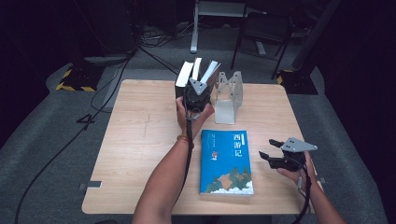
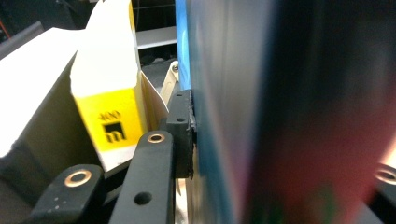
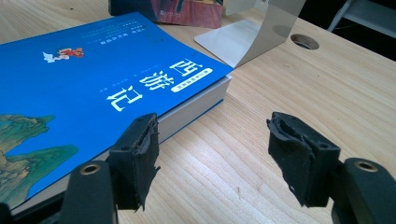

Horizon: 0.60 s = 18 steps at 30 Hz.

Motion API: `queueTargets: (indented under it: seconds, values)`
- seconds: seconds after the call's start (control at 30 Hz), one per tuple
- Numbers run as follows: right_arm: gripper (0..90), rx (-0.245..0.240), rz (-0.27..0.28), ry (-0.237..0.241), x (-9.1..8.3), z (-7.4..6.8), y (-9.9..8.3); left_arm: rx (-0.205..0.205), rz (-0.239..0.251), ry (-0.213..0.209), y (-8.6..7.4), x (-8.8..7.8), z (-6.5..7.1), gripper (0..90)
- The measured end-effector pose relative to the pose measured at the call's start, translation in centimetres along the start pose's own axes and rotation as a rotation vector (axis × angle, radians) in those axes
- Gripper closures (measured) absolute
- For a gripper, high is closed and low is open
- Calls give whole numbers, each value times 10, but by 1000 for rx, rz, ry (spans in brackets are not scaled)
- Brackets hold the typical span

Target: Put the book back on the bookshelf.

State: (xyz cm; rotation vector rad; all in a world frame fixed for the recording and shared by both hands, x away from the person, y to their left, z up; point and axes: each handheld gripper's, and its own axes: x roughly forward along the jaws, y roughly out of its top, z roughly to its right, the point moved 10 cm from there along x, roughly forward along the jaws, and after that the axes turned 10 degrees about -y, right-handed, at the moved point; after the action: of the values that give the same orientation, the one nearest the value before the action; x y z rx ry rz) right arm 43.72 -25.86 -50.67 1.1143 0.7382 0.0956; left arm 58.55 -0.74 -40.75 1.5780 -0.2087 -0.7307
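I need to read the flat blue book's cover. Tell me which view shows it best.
The high view: the whole blue book lies flat, cover up, title upright. The right gripper view shows it close but cropped and upside down. The left gripper view faces the standing books.

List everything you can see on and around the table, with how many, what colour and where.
table: one, light wood, centre.
flat book: one, blue, near side, lying cover up.
upright books: about three, pages white, far edge, left of the bookend.
bookend: one, silver metal, far edge.
chair: one, dark, behind the table.
cables: several, black, on the grey floor at left.
left tool: one, black, closed on an upright book.
right tool: one, black, open, right of the flat book.
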Motion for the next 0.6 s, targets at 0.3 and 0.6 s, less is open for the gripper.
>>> queueTargets:
  seconds: [0.3,0.6]
  values:
    - [345,-5,-18,20,1,-5,-1,104,-71,-52,9,-16,2,694]
    - [347,-24,-49,48,4,-11,-6,167,-152,-107,13,-19,11,692]
